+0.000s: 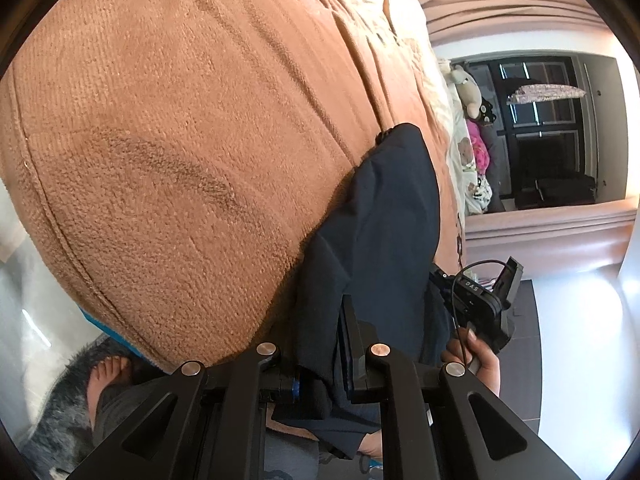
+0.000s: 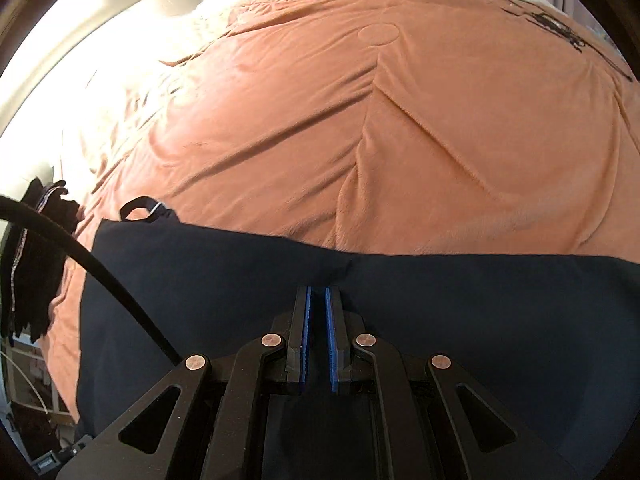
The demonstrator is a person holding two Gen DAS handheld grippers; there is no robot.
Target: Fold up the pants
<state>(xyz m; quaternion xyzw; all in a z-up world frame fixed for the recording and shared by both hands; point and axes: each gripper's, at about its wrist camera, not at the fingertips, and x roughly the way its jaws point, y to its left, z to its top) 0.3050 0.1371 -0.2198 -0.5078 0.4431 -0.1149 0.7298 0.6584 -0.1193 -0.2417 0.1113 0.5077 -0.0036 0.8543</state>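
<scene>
The pants (image 2: 360,300) are plain dark navy. The blanket (image 2: 400,140) beneath is salmon-orange fleece, and the gripper pads (image 2: 329,336) are bright blue.

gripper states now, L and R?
Left gripper: shut on the pants.
Right gripper: nearly closed over the pants; pinching cloth or not, cannot tell.

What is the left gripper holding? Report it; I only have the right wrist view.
Observer: The left gripper is shut on the navy pants; the fabric drapes over its fingers.
Operator: Tell me what sits beyond it.
Observer: A hand holding a black handle unit, right beside the pants.
Operator: Check the floor.
Observer: A bare foot shows next to a grey furry rug.
</scene>
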